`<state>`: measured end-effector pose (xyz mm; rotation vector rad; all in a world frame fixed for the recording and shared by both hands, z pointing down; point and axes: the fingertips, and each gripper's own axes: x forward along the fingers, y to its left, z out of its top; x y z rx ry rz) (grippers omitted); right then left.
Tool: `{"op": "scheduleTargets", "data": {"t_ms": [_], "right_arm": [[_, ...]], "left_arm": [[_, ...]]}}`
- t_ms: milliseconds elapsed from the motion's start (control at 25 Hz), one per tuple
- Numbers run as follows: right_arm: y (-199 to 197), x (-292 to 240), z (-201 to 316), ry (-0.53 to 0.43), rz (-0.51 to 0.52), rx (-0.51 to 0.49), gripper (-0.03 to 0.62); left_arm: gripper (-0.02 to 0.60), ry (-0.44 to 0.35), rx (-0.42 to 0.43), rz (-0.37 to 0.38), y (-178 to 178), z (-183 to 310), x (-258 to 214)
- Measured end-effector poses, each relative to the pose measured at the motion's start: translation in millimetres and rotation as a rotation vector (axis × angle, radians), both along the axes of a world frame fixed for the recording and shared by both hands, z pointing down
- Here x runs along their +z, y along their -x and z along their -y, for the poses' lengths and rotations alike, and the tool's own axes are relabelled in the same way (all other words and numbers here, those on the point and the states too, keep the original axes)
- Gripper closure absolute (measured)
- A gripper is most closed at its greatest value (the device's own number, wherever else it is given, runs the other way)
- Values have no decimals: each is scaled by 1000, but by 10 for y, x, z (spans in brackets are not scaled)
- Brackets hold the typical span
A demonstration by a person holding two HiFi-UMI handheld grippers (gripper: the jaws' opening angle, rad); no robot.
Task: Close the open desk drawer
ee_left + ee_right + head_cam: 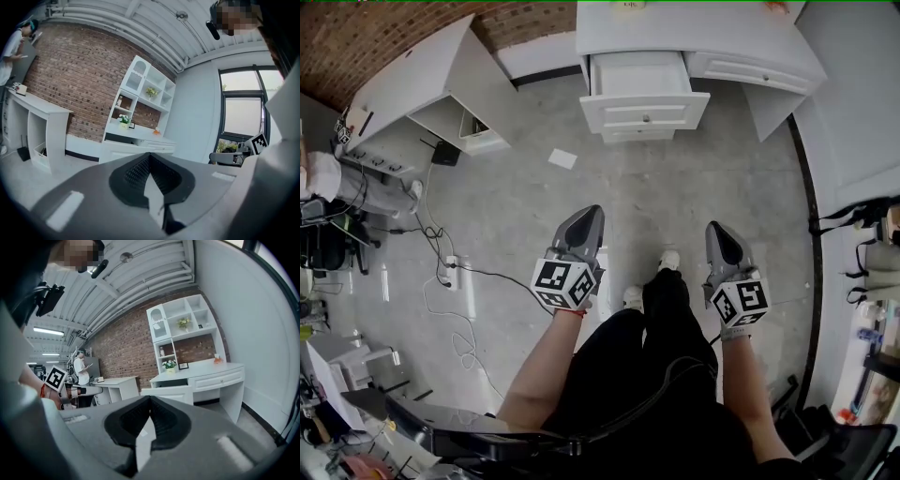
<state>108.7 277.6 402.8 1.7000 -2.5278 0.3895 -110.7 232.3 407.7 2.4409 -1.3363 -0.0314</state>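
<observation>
The white desk (pixel 694 37) stands at the top of the head view, and its left drawer (pixel 643 97) is pulled out toward me over the grey floor. Both grippers hang well short of it, above my legs. My left gripper (pixel 592 215) is shut with nothing in it, and my right gripper (pixel 714 229) is likewise shut and empty. In the left gripper view the jaws (pixel 149 158) meet at a point, with the desk (pixel 140 143) far beyond. The right gripper view shows shut jaws (pixel 150 400) and the open drawer (pixel 172 393) behind them.
A second white desk (pixel 412 84) stands at the left, with a power strip and cables (pixel 450 272) trailing on the floor. A scrap of paper (pixel 562 158) lies ahead. A person (pixel 82 369) stands by the brick wall. A chair (pixel 487 431) is under me.
</observation>
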Motion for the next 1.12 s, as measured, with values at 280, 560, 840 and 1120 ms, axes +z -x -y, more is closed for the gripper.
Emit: {"op": "scheduleTargets", "data": {"t_ms": [280, 560, 840, 1120], "right_arm": [[-2, 159, 454, 27, 26, -23, 592], [83, 242, 1068, 46, 29, -66, 594], [132, 377, 1620, 86, 28, -100, 594], [49, 566, 2116, 140, 15, -129, 594]], "left_arm": [[578, 16, -16, -4, -88, 376, 112], [578, 29, -27, -1, -139, 902, 162], [579, 49, -16, -10, -248, 1466, 298], [580, 95, -14, -15, -439, 1948, 508]]}}
